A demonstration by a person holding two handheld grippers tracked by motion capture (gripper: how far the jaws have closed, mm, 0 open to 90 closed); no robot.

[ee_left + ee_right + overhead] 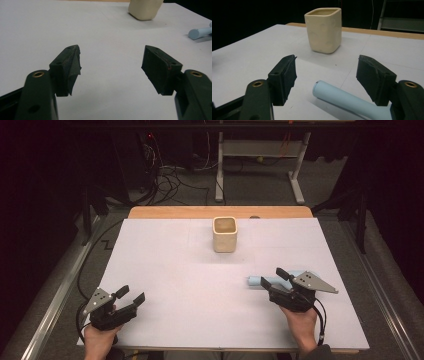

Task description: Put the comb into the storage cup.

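Observation:
A cream square cup (224,234) stands upright at the far middle of the white table sheet (200,285). A pale blue cylinder (260,281) lies flat at the right. My right gripper (274,279) is open and straddles that cylinder (342,98) without touching it; the jaws stand wide apart on either side, with the cup (324,30) beyond. My left gripper (132,295) rests open at the near left corner with nothing between its fingers. In the left gripper view the gripper (111,58) faces bare sheet, with the cup (145,10) and cylinder (200,32) far off.
A wooden table edge (220,212) shows behind the sheet. Beyond it stand a white desk frame (260,165) and tangled cables (165,175) on the floor. Metal rails (50,305) run along both sides of the table.

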